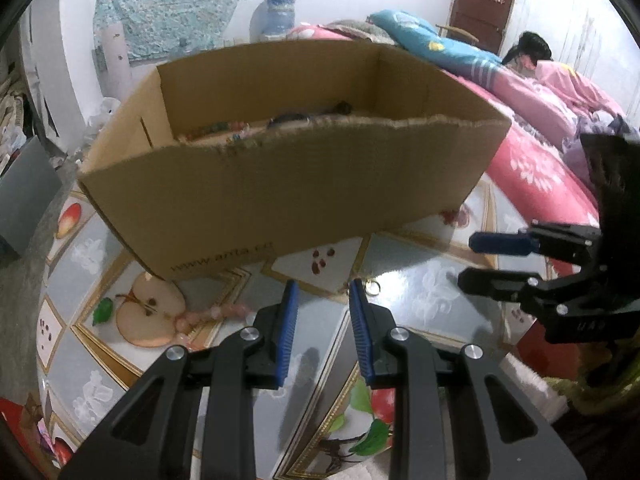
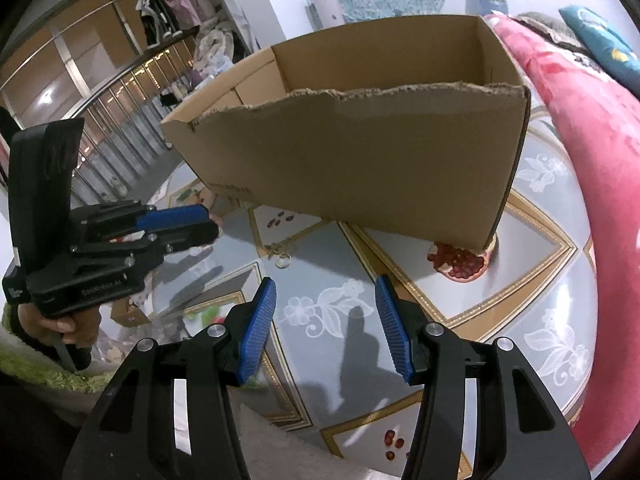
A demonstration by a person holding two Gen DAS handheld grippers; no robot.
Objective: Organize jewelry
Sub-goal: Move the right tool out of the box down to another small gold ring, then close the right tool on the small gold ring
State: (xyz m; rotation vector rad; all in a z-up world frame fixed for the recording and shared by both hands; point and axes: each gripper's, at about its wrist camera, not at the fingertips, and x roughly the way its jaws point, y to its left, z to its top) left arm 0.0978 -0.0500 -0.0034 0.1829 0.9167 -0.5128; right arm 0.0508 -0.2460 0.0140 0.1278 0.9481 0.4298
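Observation:
An open cardboard box [image 1: 280, 184] stands on the patterned table; several beaded pieces [image 1: 224, 128] lie inside at its bottom. The box also shows in the right wrist view [image 2: 360, 160]. A small gold ring [image 1: 373, 287] lies on the table just beyond my left gripper [image 1: 323, 294], which is open and empty. The ring also shows in the right wrist view [image 2: 282, 260]. A pink bead bracelet [image 1: 208, 318] lies on the table left of the left gripper. My right gripper [image 2: 326, 292] is open and empty, and shows in the left wrist view [image 1: 468, 258].
The table [image 2: 440, 312] has a glossy fruit-and-flower cover. A bed with a red floral quilt [image 1: 532, 168] borders the table's right side; a person lies on it. A metal railing [image 2: 120, 112] stands at the far left.

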